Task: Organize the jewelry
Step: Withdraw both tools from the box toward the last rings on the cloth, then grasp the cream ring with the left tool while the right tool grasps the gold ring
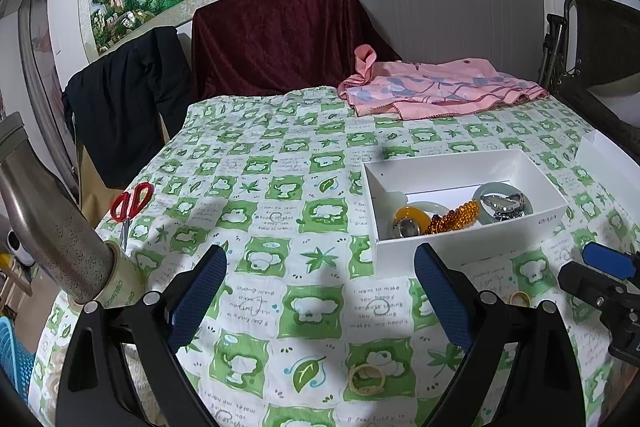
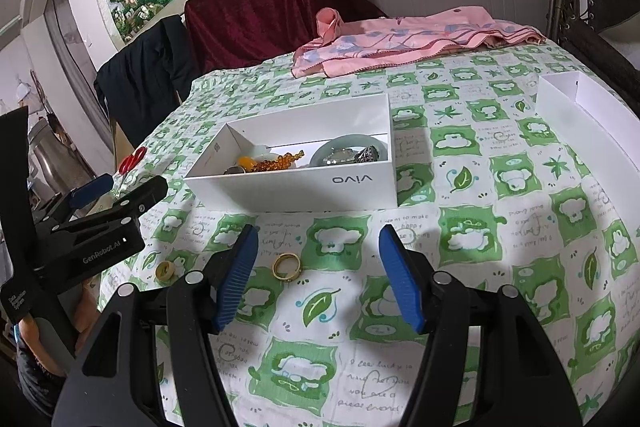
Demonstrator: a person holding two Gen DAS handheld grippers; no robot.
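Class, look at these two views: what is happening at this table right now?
A person holds a claw in each hand over a green-patterned tablecloth, sorting jewelry. The white box already holds bangles, amber beads and a watch. A gold ring and a pale ring lie loose on the cloth. The right claw and left claw are both open and empty.
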